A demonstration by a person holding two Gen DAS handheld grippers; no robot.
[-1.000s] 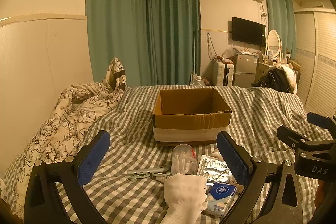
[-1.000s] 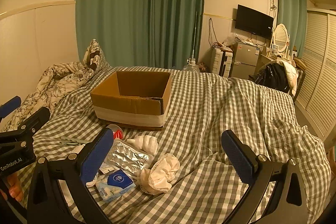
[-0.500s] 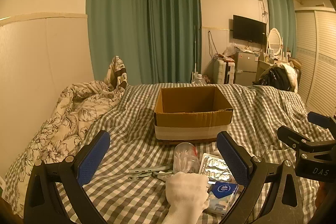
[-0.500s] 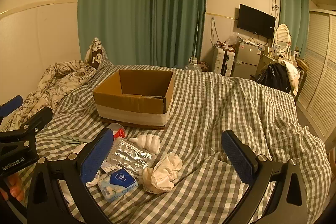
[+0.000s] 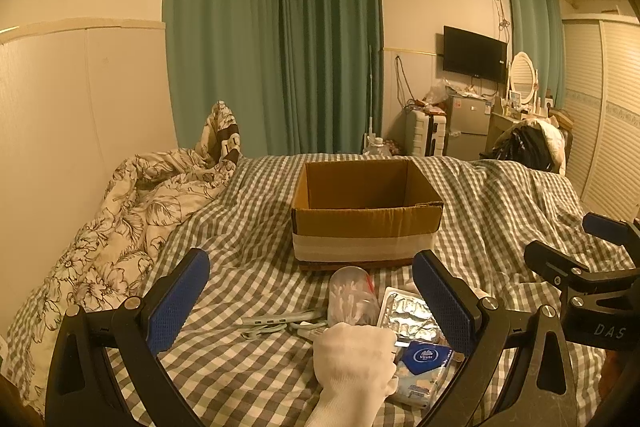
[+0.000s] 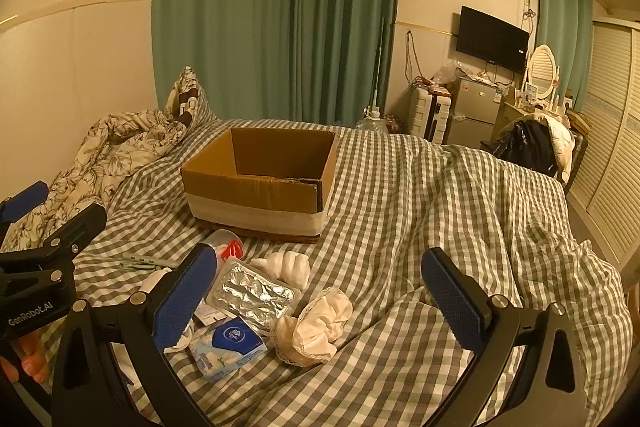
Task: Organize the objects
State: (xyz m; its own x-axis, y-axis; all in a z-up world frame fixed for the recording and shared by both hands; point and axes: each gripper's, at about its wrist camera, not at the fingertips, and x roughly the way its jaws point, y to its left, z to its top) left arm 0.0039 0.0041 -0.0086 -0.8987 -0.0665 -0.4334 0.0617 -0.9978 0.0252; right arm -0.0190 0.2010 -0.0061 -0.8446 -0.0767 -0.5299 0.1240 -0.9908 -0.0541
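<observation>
An open cardboard box (image 5: 366, 215) (image 6: 260, 183) stands on the checked bed. In front of it lie a clear cotton-swab tub (image 5: 352, 297), a foil blister pack (image 5: 408, 311) (image 6: 254, 293), a blue tissue pack (image 5: 424, 367) (image 6: 228, 345), a white sock (image 5: 354, 359), a white USB hub with cable (image 5: 280, 321), a white shell-like object (image 6: 286, 265) and a crumpled cream cloth (image 6: 316, 323). My left gripper (image 5: 310, 301) is open above the pile. My right gripper (image 6: 320, 297) is open over the cloth.
A floral duvet (image 5: 120, 227) is heaped along the left wall. Green curtains hang behind the bed. A fridge, TV and dresser (image 5: 472, 123) stand at the far right, beside slatted wardrobe doors (image 6: 612, 147).
Both views have shifted a little closer to the box and the pile. Neither gripper has changed its opening, and nothing on the bed has moved.
</observation>
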